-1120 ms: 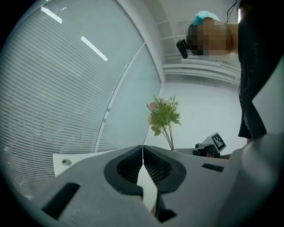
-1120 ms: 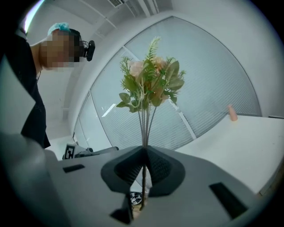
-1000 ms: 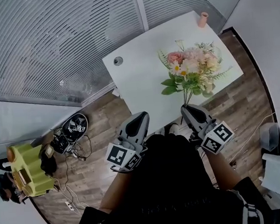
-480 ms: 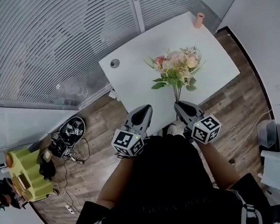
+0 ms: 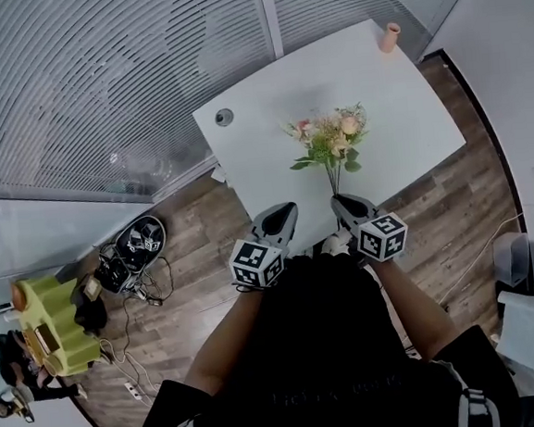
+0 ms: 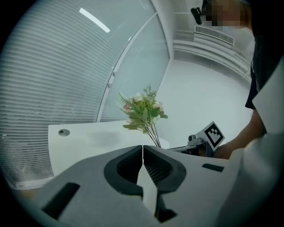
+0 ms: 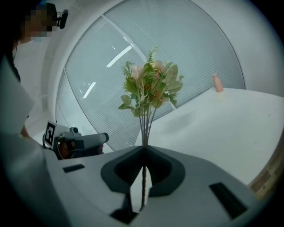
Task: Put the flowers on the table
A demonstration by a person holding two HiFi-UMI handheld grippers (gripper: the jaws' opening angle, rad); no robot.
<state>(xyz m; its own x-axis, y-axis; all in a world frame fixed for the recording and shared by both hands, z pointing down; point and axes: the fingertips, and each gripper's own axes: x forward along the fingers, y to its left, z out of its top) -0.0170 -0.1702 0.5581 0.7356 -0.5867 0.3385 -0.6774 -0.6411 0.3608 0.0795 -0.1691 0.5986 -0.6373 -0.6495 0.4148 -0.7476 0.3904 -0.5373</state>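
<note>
Closed on the thin green stems, the jaws of the right gripper (image 5: pixel 338 200) (image 7: pixel 144 149) hold a small bouquet of pink, cream and white flowers with green leaves (image 5: pixel 330 142) (image 7: pixel 151 86) (image 6: pixel 142 111). The stems run down between the two jaw pads and the blooms rise upright above them. In the head view the bouquet lies over the near half of the white rectangular table (image 5: pixel 270 138) (image 7: pixel 230 119) (image 6: pixel 88 142), with the gripper at the table's near edge; whether the stems touch the tabletop cannot be told.

The left gripper (image 5: pixel 289 207) (image 6: pixel 142 146) sits just beside the right one at the same edge, its jaws pressed together with nothing between them.

On the table, a round grey grommet (image 5: pixel 225 117) (image 6: pixel 64 132) marks the left corner, and a small pink cylinder (image 5: pixel 388 36) (image 7: pixel 217 83) stands at the far corner, well apart from the flowers. Beyond the table is a glass wall with horizontal slats (image 5: pixel 97 74). Brown wood-plank floor (image 5: pixel 192 261) surrounds the table, with a tangle of black cables (image 5: pixel 135 247) to the left.
</note>
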